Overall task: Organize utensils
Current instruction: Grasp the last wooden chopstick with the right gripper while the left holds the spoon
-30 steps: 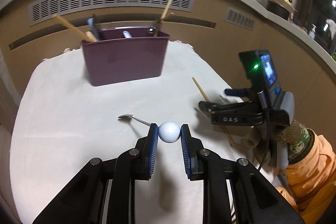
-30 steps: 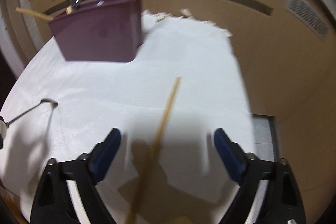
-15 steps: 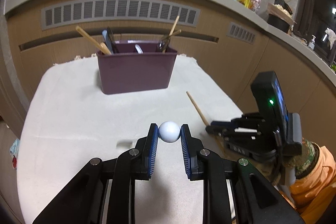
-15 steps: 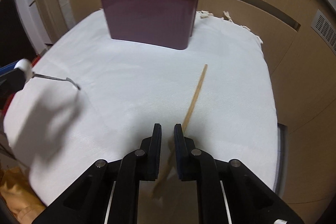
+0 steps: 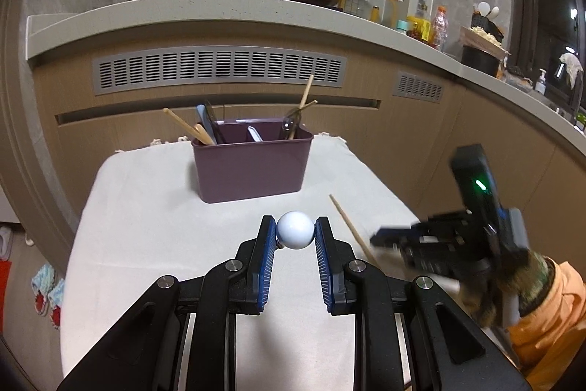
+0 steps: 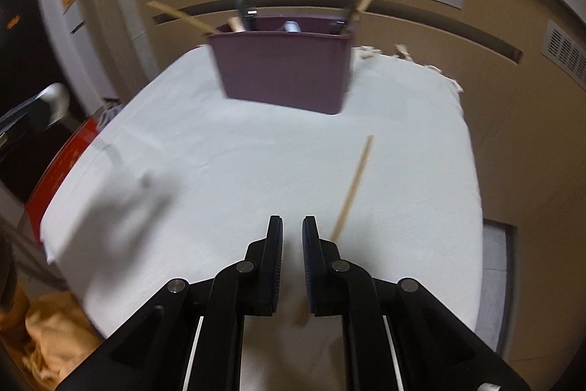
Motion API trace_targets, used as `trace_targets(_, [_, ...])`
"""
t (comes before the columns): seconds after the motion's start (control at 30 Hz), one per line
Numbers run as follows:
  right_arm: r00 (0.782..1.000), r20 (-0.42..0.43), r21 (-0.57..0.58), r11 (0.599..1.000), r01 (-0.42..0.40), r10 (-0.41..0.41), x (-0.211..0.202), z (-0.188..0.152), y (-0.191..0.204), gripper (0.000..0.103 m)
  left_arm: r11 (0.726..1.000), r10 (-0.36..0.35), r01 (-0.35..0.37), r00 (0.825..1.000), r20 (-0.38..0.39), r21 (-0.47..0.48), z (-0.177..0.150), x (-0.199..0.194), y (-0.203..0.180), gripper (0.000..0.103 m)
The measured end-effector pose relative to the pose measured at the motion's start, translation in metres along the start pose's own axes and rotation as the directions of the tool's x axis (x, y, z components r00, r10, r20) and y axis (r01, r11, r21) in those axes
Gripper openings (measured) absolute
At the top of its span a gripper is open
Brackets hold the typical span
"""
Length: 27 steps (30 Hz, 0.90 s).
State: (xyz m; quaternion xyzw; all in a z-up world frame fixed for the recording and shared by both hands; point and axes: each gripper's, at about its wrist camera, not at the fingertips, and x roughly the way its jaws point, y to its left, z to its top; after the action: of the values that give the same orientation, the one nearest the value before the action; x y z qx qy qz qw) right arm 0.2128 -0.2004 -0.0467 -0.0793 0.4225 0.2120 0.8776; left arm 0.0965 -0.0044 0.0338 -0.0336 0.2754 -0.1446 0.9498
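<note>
The left tongs (image 5: pixel 295 236) grip a spoon's round white end (image 5: pixel 295 235); that ball could slip or swivel. The right tongs (image 6: pixel 292 237) are nearly closed on nothing, their tips beside the chopstick (image 6: pixel 353 185), which lies on the cloth (image 6: pixel 227 171), pointing toward the purple holder (image 6: pixel 282 72).

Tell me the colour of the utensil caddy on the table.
Dark purple plastic caddy; clearest in the left wrist view.

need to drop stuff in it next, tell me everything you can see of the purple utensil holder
The purple utensil holder is a rectangular, matte plastic-looking bin standing upright at the far end of the white cloth. Inner dividers split it into compartments. Wooden chopsticks, dark handles and a white utensil lean out. Neither gripper touches it.
</note>
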Motion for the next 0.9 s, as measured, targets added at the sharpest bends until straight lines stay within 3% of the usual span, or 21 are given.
trace_targets(0.13, [0.996, -0.047, 0.083, 0.993, 0.083, -0.079, 0.044, 0.033, -0.036, 0.027, 1.0, 0.028, -0.028, 1.0, 0.005, 0.013, 0.002, 0.003, 0.001, 0.023])
trace_targets(0.3, [0.99, -0.113, 0.125, 0.987, 0.103, -0.089, 0.086, 0.053, -0.046, 0.027, 0.999, 0.046, -0.046, 0.999, 0.0, 0.019, -0.002, 0.006, 0.006, 0.023])
trace_targets(0.4, [0.984, -0.142, 0.09, 0.989, 0.121, -0.108, 0.1, 0.052, -0.04, 0.027, 0.998, 0.055, -0.055, 0.998, 0.0, 0.017, -0.004, 0.006, 0.01, 0.023])
trace_targets(0.43, [0.984, -0.134, 0.068, 0.989, 0.128, -0.118, 0.099, 0.051, -0.037, 0.021, 0.998, 0.06, -0.06, 0.998, 0.002, 0.02, -0.004, 0.005, 0.011, 0.023])
trace_targets(0.47, [0.985, -0.134, 0.049, 0.992, 0.119, -0.112, 0.098, 0.049, -0.034, 0.008, 0.998, 0.064, -0.065, 0.998, 0.007, 0.023, -0.004, 0.004, 0.011, 0.023])
trace_targets(0.53, [0.989, -0.132, 0.05, 0.996, 0.079, -0.072, 0.089, 0.043, -0.031, 0.006, 0.997, 0.069, -0.069, 0.998, 0.013, 0.025, -0.003, 0.002, 0.011, 0.023])
trace_targets(0.73, [1.0, -0.007, 0.059, 0.998, 0.016, -0.015, 0.029, 0.028, -0.024, 0.006, 1.0, 0.001, -0.001, 1.0, 0.005, -0.017, 0.003, -0.001, 0.013, 0.023])
trace_targets(0.9, [0.995, 0.098, 0.059, 0.998, -0.037, 0.031, -0.022, 0.025, -0.018, 0.005, 0.998, -0.047, 0.047, 0.999, 0.007, -0.046, 0.012, -0.007, 0.008, 0.023])
